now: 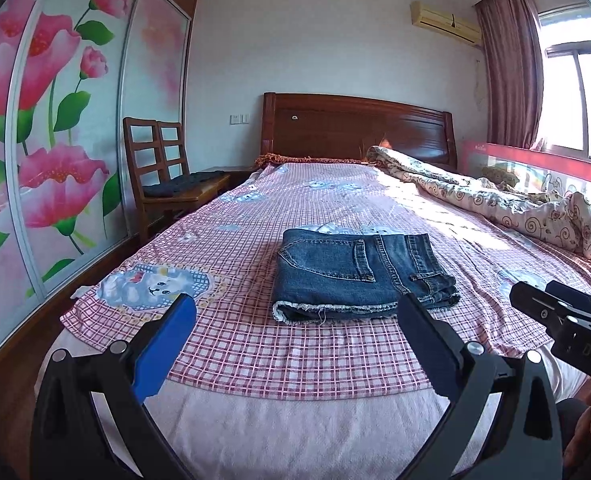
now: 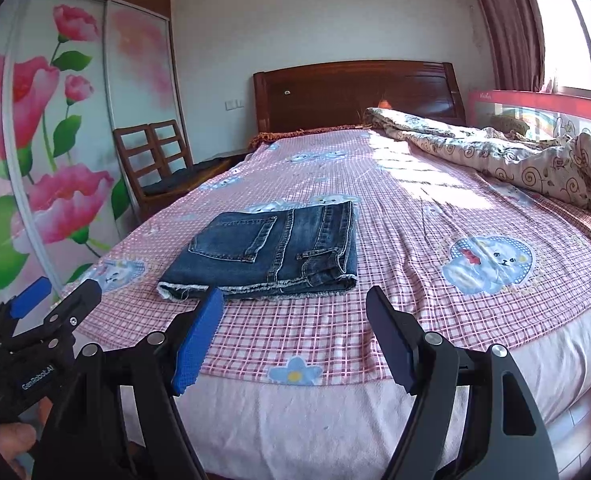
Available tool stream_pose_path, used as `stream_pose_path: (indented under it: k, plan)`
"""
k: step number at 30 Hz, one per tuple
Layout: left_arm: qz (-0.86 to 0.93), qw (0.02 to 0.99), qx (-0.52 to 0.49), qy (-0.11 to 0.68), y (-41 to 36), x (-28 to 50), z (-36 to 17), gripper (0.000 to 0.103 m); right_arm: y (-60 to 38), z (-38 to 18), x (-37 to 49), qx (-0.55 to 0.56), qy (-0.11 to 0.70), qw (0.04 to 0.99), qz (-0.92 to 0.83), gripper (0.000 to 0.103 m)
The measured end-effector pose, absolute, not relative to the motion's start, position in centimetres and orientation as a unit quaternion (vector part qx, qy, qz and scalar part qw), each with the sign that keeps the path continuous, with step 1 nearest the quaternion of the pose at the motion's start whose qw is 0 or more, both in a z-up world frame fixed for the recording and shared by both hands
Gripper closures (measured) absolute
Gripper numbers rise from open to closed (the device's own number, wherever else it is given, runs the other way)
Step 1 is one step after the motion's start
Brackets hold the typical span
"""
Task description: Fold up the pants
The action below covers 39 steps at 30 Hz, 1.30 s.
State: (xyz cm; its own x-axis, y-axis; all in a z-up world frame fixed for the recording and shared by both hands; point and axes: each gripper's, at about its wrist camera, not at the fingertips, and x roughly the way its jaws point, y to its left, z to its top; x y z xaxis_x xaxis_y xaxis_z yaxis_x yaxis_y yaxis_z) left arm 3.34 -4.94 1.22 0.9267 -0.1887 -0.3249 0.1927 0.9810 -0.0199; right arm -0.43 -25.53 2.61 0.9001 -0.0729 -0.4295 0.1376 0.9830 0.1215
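- The pants [image 1: 359, 272] are found folded into a compact denim stack on the checked sheet [image 1: 255, 344], near the foot of the bed.
- Left gripper [image 1: 295, 320]: jaws spread, nothing held; stack at twelve o'clock, just beyond.
- Right gripper [image 2: 295, 312]: jaws spread, empty; stack at eleven o'clock.
- Long axis is judged crosswise to both grippers; neither is clearly nearer.

"GenRobot.AI" stands in white on the black plastic left gripper [image 2: 57, 298]; "DAS" shows, cut off, on the black right gripper [image 1: 535, 300]
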Motion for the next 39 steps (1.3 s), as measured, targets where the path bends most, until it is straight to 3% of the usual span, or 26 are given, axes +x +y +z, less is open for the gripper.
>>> stream_pose_path:
  k: [39]
  plan:
    - [-0.091,0.978,0.007,0.186,-5.05,3.73,1.53,0.002,-25.71,2.27,-0.03,0.072,0.229,0.969,-0.050,0.030]
